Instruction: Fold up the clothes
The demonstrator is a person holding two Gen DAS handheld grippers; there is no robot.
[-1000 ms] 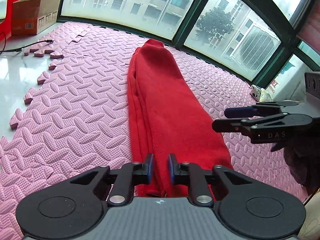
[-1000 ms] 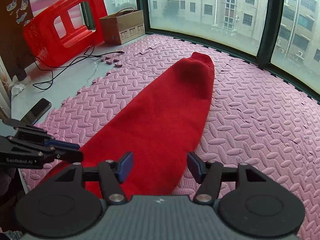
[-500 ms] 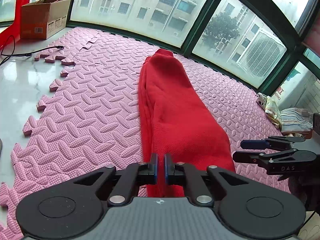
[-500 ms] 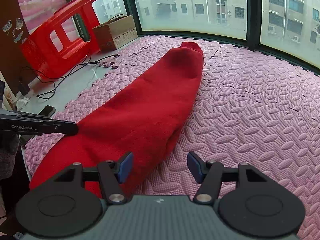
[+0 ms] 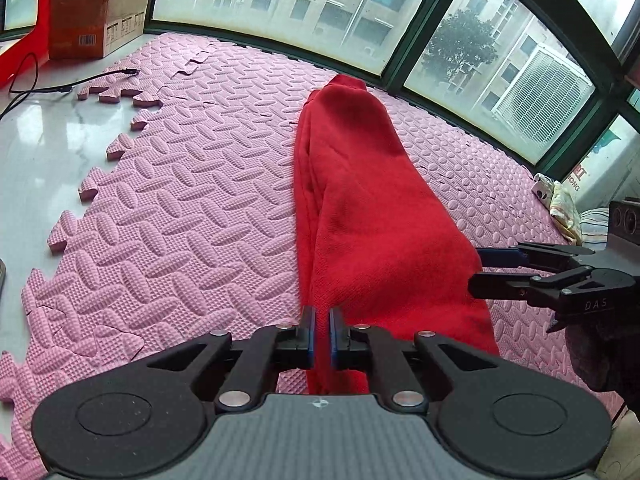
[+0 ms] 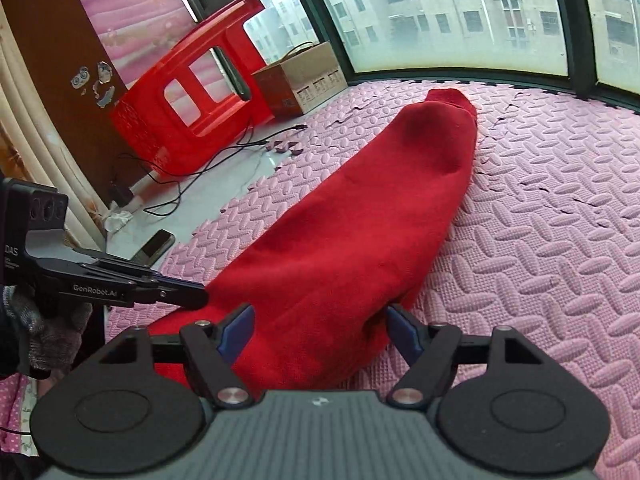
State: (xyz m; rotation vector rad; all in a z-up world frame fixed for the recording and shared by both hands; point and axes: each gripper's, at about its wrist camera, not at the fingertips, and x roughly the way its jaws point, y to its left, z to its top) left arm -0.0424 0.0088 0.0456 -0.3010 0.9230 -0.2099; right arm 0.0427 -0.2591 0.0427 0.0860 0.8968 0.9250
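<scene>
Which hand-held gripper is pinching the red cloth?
The left hand-held gripper: its jaws are shut on the near edge of the red cloth. The right hand-held gripper hangs wide open over it.

Garment [image 5: 360, 208]: lies lengthwise on the foam mat [image 5: 192, 200], far end toward the windows [image 5: 280, 0].
Left gripper [image 5: 322, 334]: at the garment's near end, cloth between its fingers.
Right gripper [image 6: 316, 330]: fingers either side of the garment's near end.
Cardboard box [image 6: 298, 76]: off the mat, against the window.
Plastic chair [image 6: 188, 92]: left of the box.
Phone [image 6: 154, 245]: on the bare floor, left of the mat.
</scene>
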